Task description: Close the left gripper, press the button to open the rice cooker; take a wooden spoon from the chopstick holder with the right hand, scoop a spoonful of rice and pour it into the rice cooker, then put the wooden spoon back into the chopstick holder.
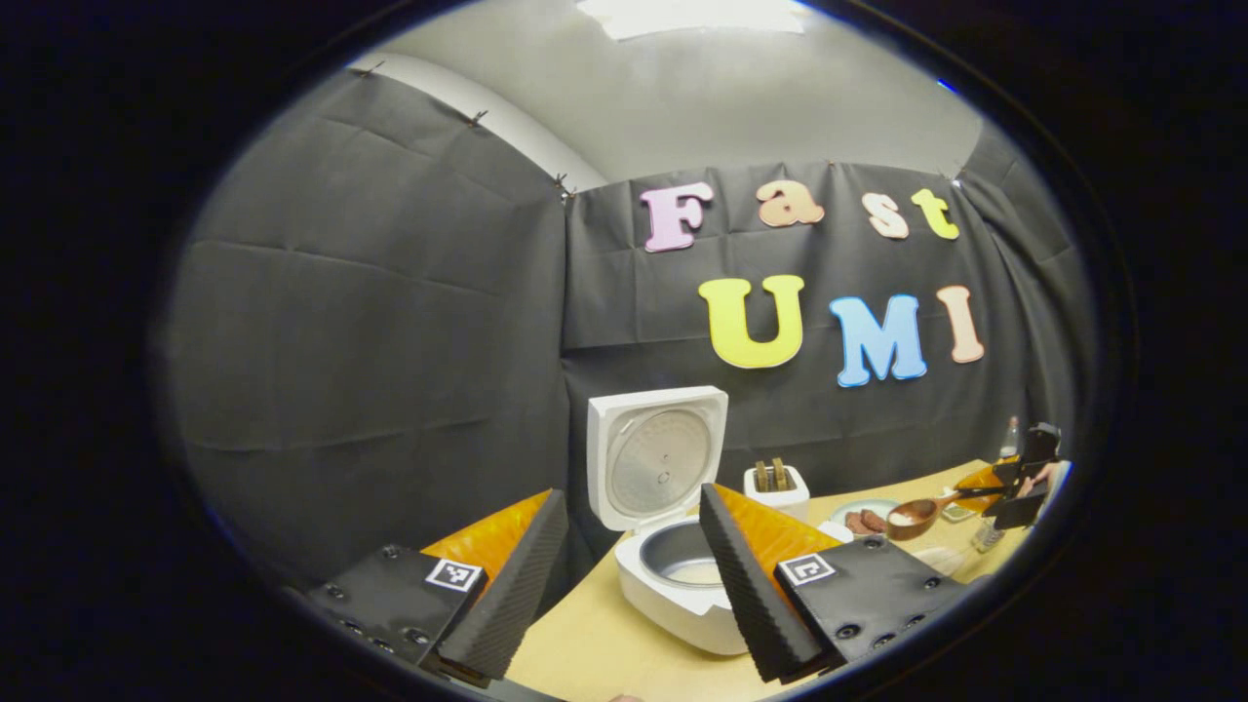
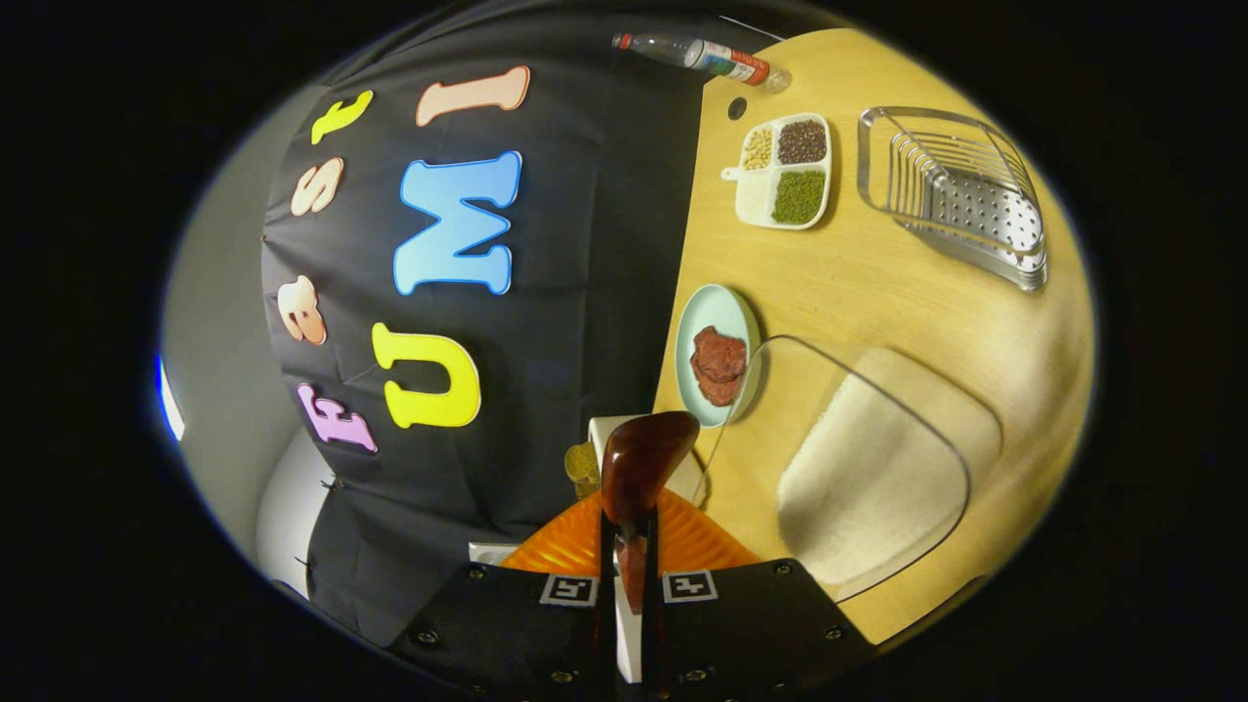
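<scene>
Wooden spoon (image 1: 915, 516), rice-laden and pinched in the right gripper (image 1: 1019, 485) jaws, lies level, bowl toward the open rice cooker (image 1: 673, 561) at nine o'clock; left gripper (image 1: 624, 595) jaws gape wide.

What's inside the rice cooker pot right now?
In the left gripper view the rice cooker stands open, lid up. Its grey inner pot shows a pale patch, possibly rice, at the bottom. The left gripper's right finger covers the pot's right side.
</scene>
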Demonstrator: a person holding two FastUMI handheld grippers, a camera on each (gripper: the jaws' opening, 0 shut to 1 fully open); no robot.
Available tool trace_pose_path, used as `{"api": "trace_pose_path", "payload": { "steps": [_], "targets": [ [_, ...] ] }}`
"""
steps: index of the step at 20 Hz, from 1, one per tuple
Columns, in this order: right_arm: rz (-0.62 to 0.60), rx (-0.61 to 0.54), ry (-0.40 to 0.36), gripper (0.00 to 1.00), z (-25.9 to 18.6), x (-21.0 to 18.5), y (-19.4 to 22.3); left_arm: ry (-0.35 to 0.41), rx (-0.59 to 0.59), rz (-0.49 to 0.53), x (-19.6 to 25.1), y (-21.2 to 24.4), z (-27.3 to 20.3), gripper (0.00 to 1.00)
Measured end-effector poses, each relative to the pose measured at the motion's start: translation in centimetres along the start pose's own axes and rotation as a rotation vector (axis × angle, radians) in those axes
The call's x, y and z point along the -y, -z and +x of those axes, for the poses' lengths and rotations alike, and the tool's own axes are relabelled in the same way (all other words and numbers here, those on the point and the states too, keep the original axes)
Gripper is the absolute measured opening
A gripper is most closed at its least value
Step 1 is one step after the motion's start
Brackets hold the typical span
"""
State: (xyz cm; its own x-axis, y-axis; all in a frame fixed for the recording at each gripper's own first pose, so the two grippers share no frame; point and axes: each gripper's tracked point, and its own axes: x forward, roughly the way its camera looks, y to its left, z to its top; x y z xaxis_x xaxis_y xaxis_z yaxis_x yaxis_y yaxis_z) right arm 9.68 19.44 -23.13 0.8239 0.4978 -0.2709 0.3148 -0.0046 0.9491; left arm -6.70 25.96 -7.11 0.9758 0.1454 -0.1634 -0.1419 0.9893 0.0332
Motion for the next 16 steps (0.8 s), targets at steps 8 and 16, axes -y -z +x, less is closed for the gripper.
{"api": "trace_pose_path", "payload": {
  "steps": [8, 16],
  "targets": [
    [-0.065, -0.164, -0.112, 0.10, 4.6, -7.8, 8.0, -0.092, -0.021, -0.021, -4.0, 1.3, -1.6, 0.99],
    [-0.141, -0.274, -0.109, 0.10, 10.0, -9.4, 15.5, -0.184, -0.074, -0.052, -6.8, 3.5, -3.9, 0.95]
  ]
}}
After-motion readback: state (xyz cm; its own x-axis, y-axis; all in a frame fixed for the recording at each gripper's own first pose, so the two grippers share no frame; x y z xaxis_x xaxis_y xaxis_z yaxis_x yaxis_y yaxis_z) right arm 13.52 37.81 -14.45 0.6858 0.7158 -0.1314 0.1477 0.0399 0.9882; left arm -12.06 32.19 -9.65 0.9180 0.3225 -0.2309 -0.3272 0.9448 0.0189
